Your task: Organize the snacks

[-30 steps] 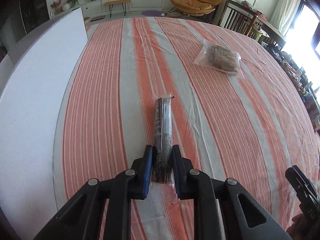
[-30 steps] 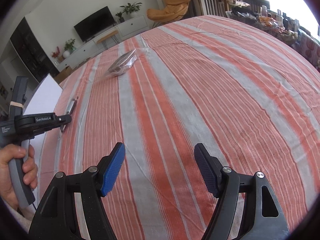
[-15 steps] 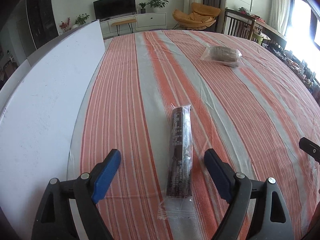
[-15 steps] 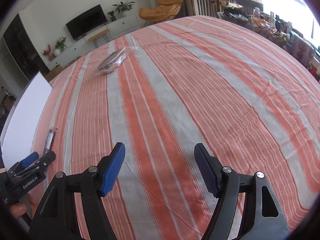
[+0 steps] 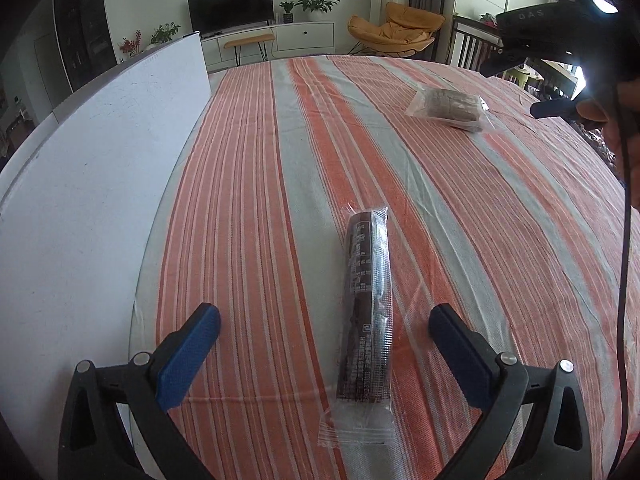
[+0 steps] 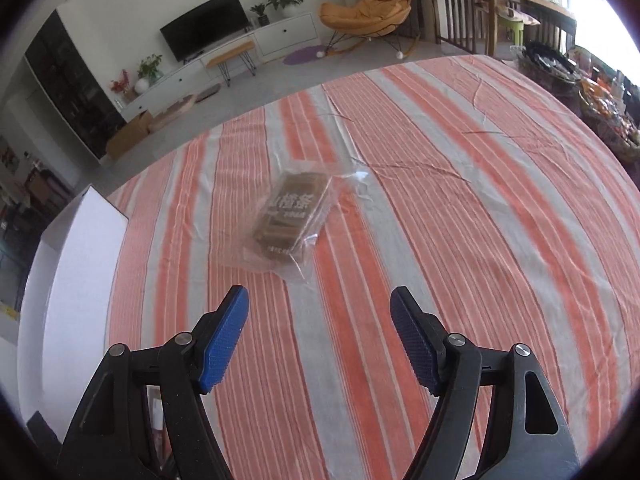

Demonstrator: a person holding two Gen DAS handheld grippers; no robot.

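Right gripper (image 6: 320,332), jaws apart and just widened: centre over brown block snack in clear wrapper (image 6: 294,216), straddle its short sides, then close. Left gripper (image 5: 324,340) has just opened, pads clear of dark bar (image 5: 366,312).

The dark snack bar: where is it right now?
In the left wrist view, the dark snack bar lies flat on the striped tablecloth, lengthwise between the open left gripper pads, touching neither.

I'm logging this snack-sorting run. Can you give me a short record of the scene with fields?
surface: table with striped cloth
near snack: dark bar in clear wrapper, lying flat
far snack: brown packet in clear bag
left gripper: jaws have just been opening, astride the bar, not touching it
right gripper: open, empty, pointing at the packet
beside the cloth: white board
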